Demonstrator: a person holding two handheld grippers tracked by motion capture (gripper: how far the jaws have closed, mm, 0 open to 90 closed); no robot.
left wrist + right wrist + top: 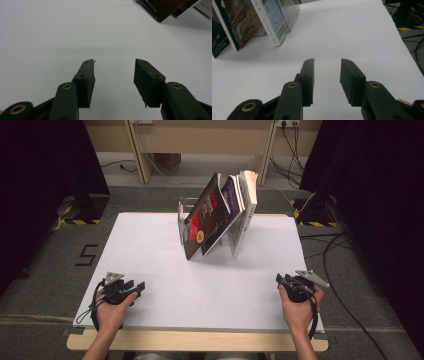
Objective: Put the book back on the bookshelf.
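Three books lean to the left in a clear stand [182,208] at the far middle of the white table [150,250]: a dark red one [202,217], a purple one [227,205] and a white one [246,207]. My left gripper [136,286] rests near the front left edge, open with nothing between its fingers [115,62]. The dark book's lower corner [165,8] lies far ahead of it. My right gripper [281,280] sits near the front right, also open and empty [327,60]. The white book [270,20] stands ahead of it to the left.
The white sheet ends at a wooden table edge [200,340] in front. Black curtains hang on both sides. Cables [345,245] run over the grey floor at the right. A taped "5" [86,255] marks the floor at the left.
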